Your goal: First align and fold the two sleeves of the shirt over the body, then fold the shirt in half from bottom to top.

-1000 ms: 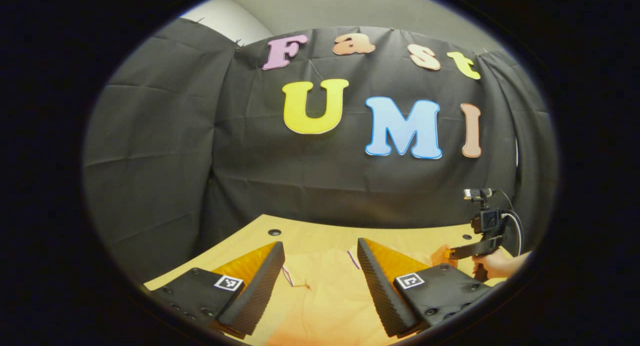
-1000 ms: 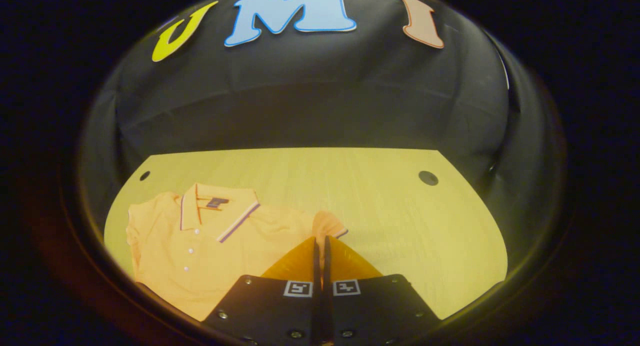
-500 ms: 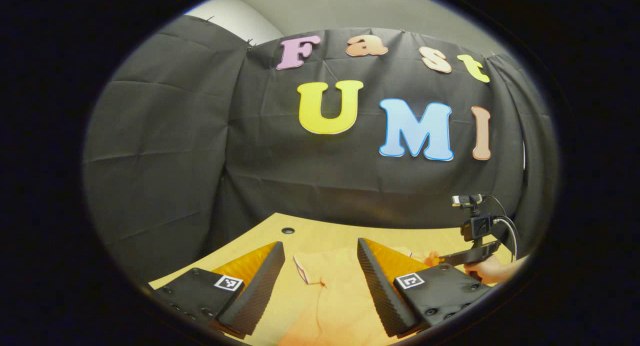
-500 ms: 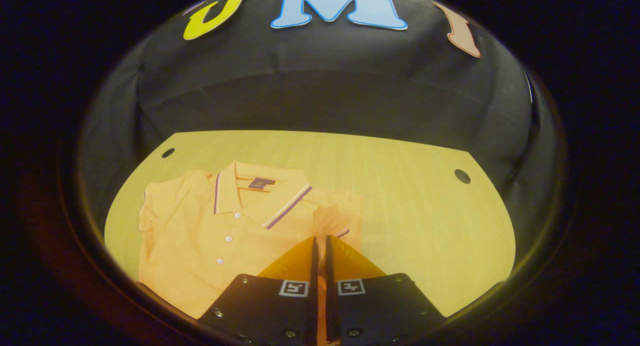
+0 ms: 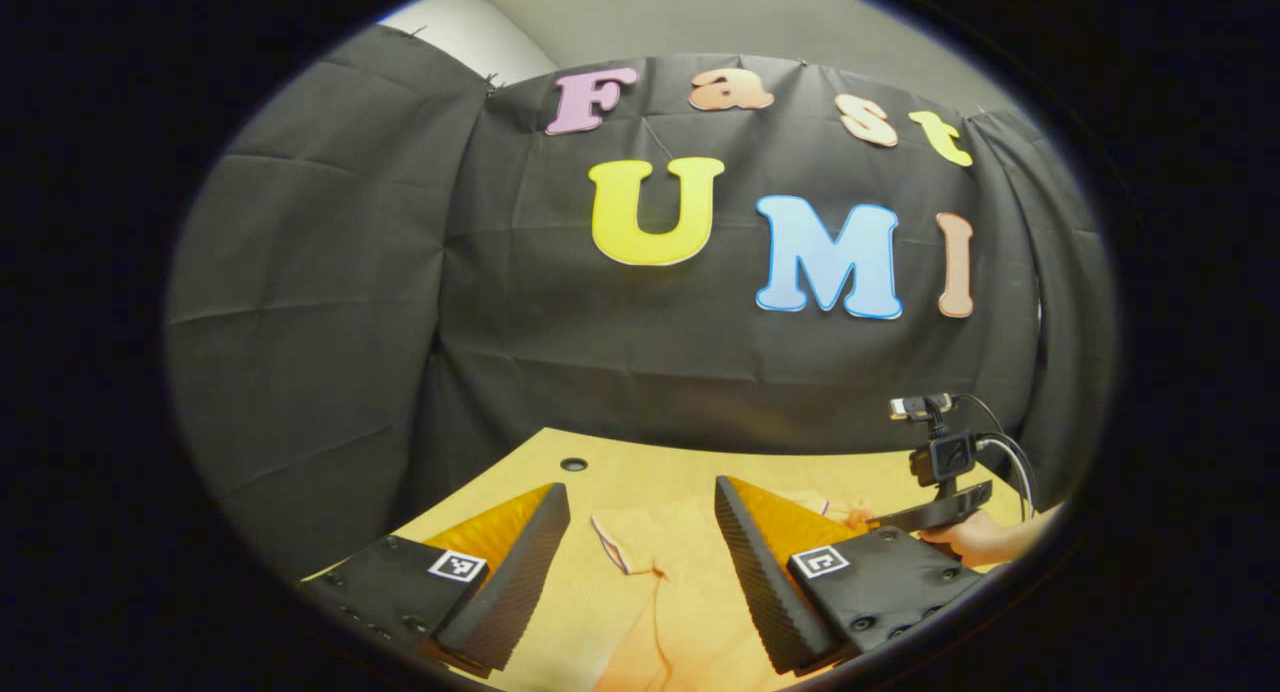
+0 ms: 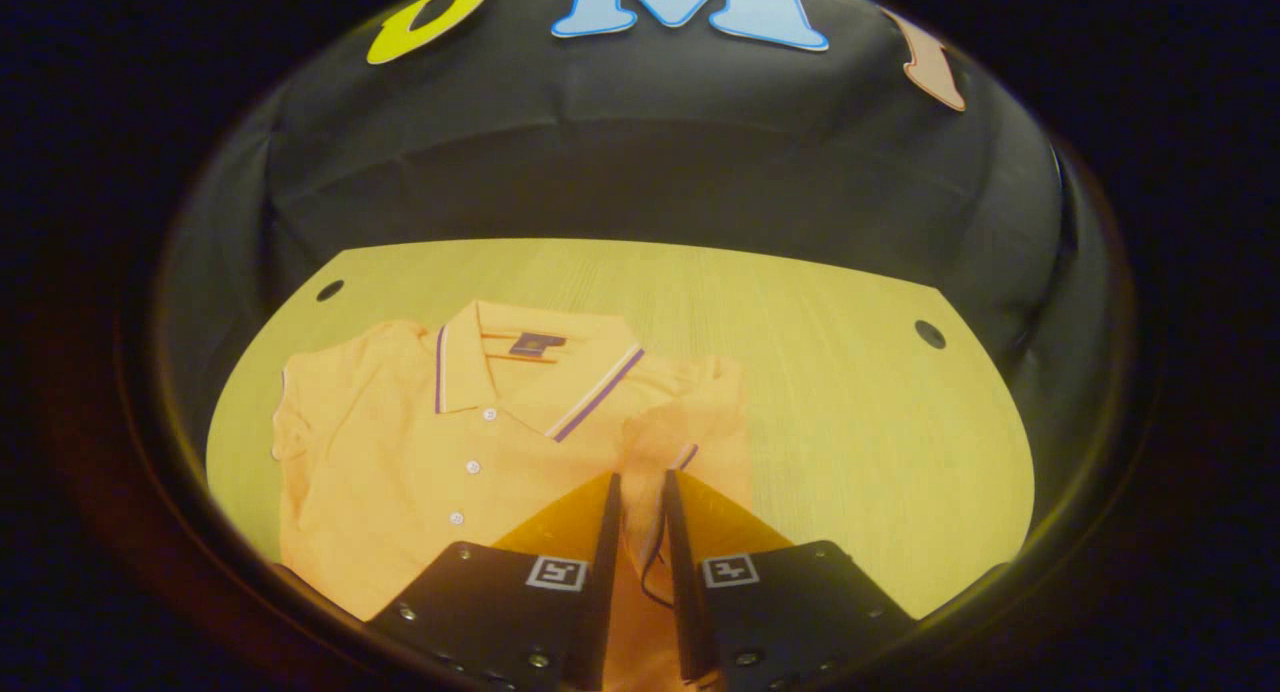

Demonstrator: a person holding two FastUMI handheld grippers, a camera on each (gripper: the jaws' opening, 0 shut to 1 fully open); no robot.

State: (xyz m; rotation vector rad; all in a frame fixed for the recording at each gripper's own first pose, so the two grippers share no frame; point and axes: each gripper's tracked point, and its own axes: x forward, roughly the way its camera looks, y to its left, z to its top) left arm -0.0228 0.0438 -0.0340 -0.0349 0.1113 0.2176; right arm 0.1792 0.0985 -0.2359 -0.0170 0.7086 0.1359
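Here, in the right gripper view, the orange polo shirt (image 6: pixel 430 442) lies flat on the desk (image 6: pixel 850 412), collar toward the booth wall, buttons up its front. Its far-left sleeve (image 6: pixel 290 422) is spread out at the desk's edge. The other sleeve (image 6: pixel 690 422) is lifted and bunched; the right gripper (image 6: pixel 640 492) has its fingers narrowly parted with that sleeve's fabric hanging between them, and whether they press on it I cannot tell. In the left gripper view, the left gripper (image 5: pixel 640 532) holds its fingers wide apart above shirt fabric.
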